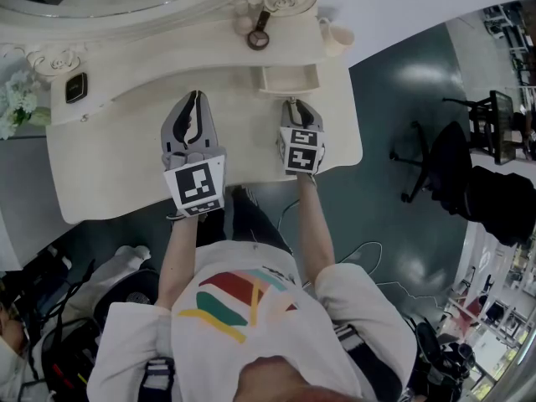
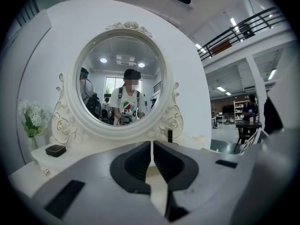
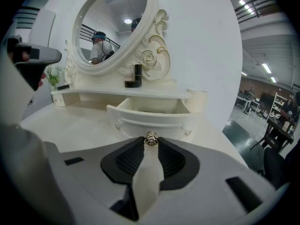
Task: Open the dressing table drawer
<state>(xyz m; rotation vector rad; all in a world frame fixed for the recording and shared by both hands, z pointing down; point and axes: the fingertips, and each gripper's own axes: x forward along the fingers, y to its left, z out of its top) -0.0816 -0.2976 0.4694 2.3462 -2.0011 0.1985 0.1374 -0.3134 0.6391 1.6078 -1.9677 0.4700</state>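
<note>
At the bottom of the head view a person in a white T-shirt with coloured stripes reaches both bare forearms up over the cream dressing table [image 1: 126, 157]. The left gripper [image 1: 194, 111] hovers above the bare tabletop left of centre; in its own view its dark ribbed pads stand almost together, with only a thin slit between them and nothing in it. The right gripper [image 1: 295, 105] sits just right of centre, its tips at the drawer [image 1: 289, 79]. In the right gripper view the jaws stand narrow and clamp on the small metal knob [image 3: 150, 138] in the middle of the drawer front. The drawer is a small, cream one with a curved front and a raised moulding across it. It stands open under the raised shelf, and its pale inside shows bare from above. Beyond it, on the shelf at the left, lie a small black box [image 1: 75, 87] and white flowers [image 1: 17, 99]. The oval mirror [image 2: 122, 78] in its carved cream frame rises behind, filling the upper frame.
</note>
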